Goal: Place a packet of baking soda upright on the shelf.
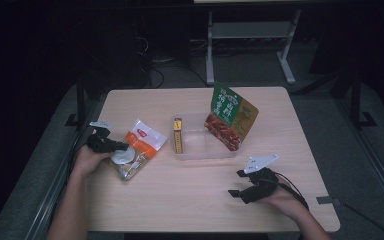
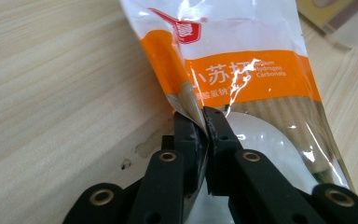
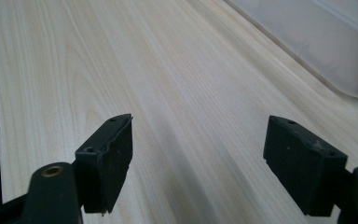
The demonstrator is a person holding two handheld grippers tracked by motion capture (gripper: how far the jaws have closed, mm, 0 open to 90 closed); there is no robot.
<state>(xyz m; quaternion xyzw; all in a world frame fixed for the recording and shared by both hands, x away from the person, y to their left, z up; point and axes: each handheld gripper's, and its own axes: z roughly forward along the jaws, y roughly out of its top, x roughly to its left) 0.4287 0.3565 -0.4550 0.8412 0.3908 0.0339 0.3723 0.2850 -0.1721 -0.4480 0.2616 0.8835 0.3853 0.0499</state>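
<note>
A: In the high view, what do you have around you on the table [image 1: 180, 200]?

B: Your left gripper [image 1: 111, 145] is at the left edge, on the orange and white pouch [image 1: 139, 146] that lies flat there. In the middle you have a clear plastic tray [image 1: 200, 150]. A yellow box [image 1: 178, 135] stands on its edge at the tray's left end, and a green and red snack bag [image 1: 230, 117] leans in its right end, partly over the rim. The middle part of the tray is bare. Your right gripper [image 1: 241, 182] is near the front right, well apart from the tray, with nothing between it and the tray.

A: And in the left gripper view?

B: Your left gripper [image 2: 204, 128] has its jaws closed tight on a fold at the edge of the pouch [image 2: 242, 70]. The pouch lies on the wood, and a white round shape shows through its clear lower part. A corner of the yellow box [image 2: 324, 11] is at the top right.

A: The right gripper view?

B: Your right gripper [image 3: 198, 149] has the jaws wide apart and holds nothing; bare wood is between them. The wall of the clear tray [image 3: 317, 46] crosses the top right corner, near but not touching.
</note>
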